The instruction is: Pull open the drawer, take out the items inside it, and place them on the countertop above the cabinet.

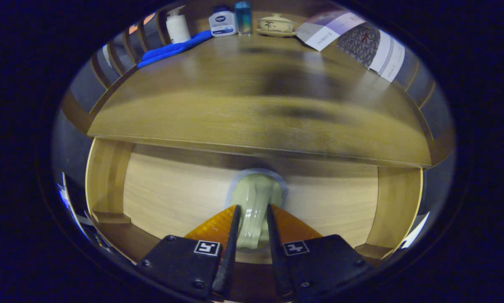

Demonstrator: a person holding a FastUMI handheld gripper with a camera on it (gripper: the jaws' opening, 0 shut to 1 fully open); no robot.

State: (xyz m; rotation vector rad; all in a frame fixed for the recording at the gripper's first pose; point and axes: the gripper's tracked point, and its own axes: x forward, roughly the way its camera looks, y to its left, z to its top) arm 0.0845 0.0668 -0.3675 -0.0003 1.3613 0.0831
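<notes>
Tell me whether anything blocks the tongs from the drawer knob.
Nothing does: the tongs are shut on the knob, one finger on each side. The drawer front sits under the countertop, whose near part is bare; the bottles and cloth stand at the back.

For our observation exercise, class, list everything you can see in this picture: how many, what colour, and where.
Countertop: one, brown wood, above the drawer.
Drawer front: one, pale wood, below the countertop.
Drawer knob: one, pale green, between the fingers.
Pump bottle: one, white, back of the countertop.
Cloth: one, blue, beside the pump bottle.
Lotion bottle: one, white with blue cap, next to the cloth.
Small bottle: one, teal, beside the lotion bottle.
Lidded cup on saucer: one, cream, beside the small bottle.
Papers: several, white and patterned, beside the cup.
Tool: one, both fingers pressed on the drawer knob.
</notes>
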